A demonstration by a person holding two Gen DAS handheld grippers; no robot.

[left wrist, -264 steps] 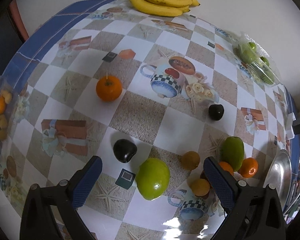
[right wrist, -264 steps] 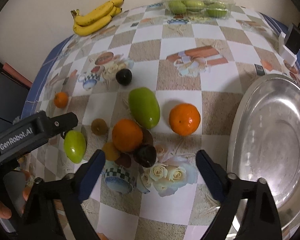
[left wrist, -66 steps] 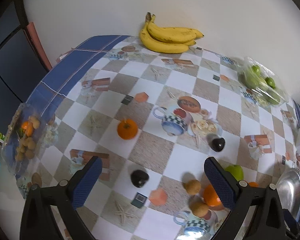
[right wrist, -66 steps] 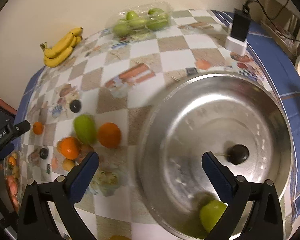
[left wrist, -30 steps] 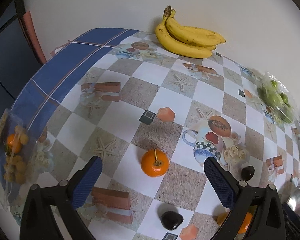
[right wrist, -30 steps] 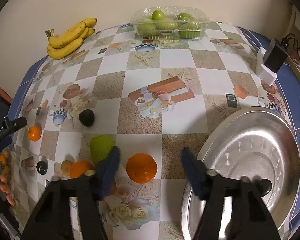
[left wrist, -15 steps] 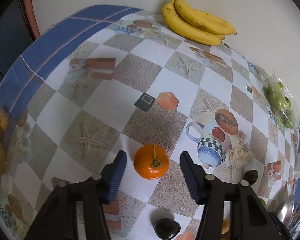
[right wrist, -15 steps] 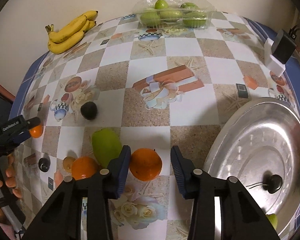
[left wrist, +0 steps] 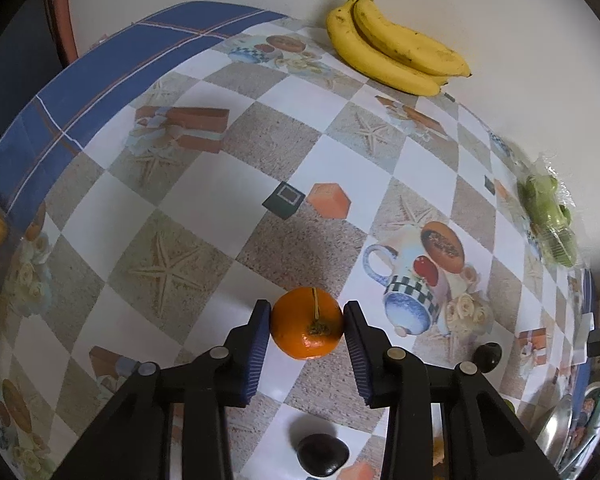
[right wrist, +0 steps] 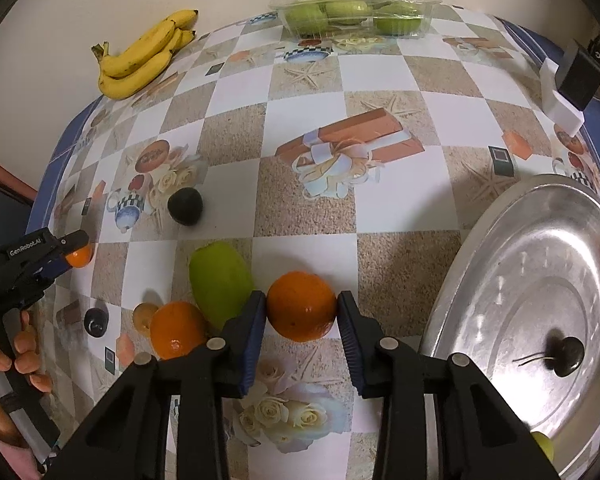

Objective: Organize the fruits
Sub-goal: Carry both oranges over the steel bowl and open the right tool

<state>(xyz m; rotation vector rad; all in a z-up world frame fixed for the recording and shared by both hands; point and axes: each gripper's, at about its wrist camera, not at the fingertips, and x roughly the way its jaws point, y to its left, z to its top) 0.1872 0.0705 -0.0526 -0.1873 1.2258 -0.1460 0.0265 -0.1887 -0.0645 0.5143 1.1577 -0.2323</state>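
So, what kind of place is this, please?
Most likely a home kitchen or dining table: a patterned oilcloth covers it, with loose bananas, a clear tub of green fruit and a metal tray.

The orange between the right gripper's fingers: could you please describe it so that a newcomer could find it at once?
Start at the big steel tray on the checked tablecloth; just beside its rim lies the orange, with the right gripper closing on it. A long green fruit and a second orange lie beyond it, but only this one sits between blue pads.
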